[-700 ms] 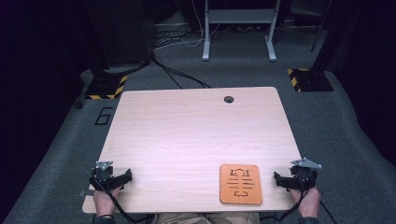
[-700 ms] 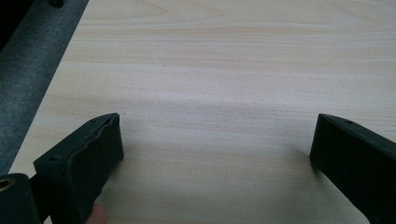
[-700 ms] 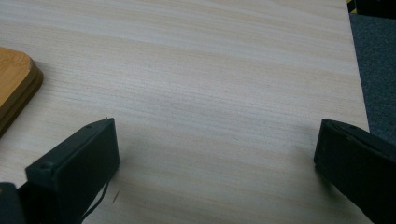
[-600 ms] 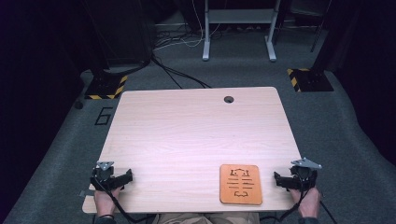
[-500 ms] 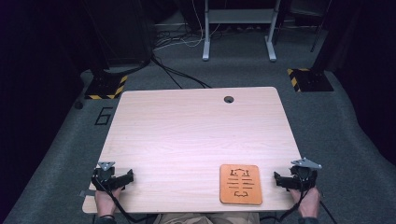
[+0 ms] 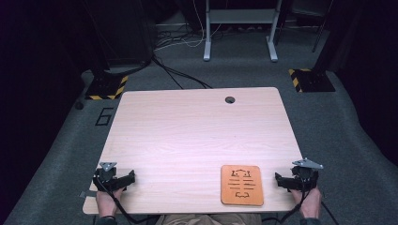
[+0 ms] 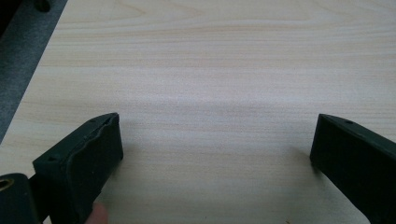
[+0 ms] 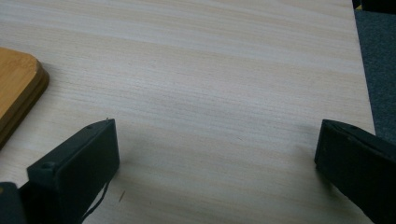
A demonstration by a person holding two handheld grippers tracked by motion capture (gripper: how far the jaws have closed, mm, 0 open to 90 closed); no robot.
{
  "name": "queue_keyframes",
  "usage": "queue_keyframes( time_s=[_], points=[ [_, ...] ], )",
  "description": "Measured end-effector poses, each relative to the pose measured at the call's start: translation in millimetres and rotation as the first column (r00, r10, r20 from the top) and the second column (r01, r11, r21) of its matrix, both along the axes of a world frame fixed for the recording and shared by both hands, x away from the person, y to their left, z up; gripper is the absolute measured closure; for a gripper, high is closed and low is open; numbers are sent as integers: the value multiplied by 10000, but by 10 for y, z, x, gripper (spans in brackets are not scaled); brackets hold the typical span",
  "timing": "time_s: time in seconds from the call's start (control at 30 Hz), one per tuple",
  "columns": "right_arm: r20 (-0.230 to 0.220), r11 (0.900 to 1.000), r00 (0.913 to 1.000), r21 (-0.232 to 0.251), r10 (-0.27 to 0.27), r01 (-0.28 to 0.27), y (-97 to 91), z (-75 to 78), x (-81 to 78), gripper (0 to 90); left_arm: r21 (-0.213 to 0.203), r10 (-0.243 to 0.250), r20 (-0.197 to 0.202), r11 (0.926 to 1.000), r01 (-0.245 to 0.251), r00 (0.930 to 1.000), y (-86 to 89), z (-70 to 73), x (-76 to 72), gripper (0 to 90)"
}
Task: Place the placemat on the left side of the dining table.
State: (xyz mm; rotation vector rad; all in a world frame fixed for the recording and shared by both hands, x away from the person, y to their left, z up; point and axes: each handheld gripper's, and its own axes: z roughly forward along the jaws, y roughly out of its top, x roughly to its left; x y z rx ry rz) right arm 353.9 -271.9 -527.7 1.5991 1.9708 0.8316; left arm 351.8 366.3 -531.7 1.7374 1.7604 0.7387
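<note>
An orange wooden board (image 6: 241, 184) with cut-out shapes lies flat near the front edge of the light wooden table (image 6: 197, 131), right of centre. My left gripper (image 6: 131, 177) rests at the table's front left corner, a hand behind it. Its jaws are open over bare wood (image 7: 215, 135), with nothing between them. My right gripper (image 6: 278, 181) rests at the front right corner, just right of the board and apart from it. It is open too (image 8: 217, 140), nothing between its jaws. The board's rounded corner (image 8: 16, 88) lies at the left of the right gripper view.
A round cable hole (image 6: 229, 100) sits near the table's far edge. Grey carpet surrounds the table. Beyond it are a metal frame's legs (image 6: 239, 33), black cables (image 6: 173, 72) and yellow-and-black striped bases (image 6: 107, 87) on the floor.
</note>
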Motion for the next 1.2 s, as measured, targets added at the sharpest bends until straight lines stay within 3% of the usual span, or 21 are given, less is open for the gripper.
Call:
queue_keyframes(
  time_s=[0.47, 0.9, 1.2],
  points=[
    [-99, 9986, 9998, 492, 175, -170, 59, 71, -80, 0, -34, -15, 11, 10000, 15, 10000, -3, -1, 1, 23],
    [-53, 9865, 9916, 1021, 1295, -1283, 471, 116, -119, 0, -31, -12, 9, 10000, 12, 10000, -3, -1, 1, 23],
    [-214, 9800, 9842, 980, 1760, -1731, 646, 95, -94, 0, -23, -8, 0, 10000, 8, 10000, -4, 0, 0, 24]
  ],
)
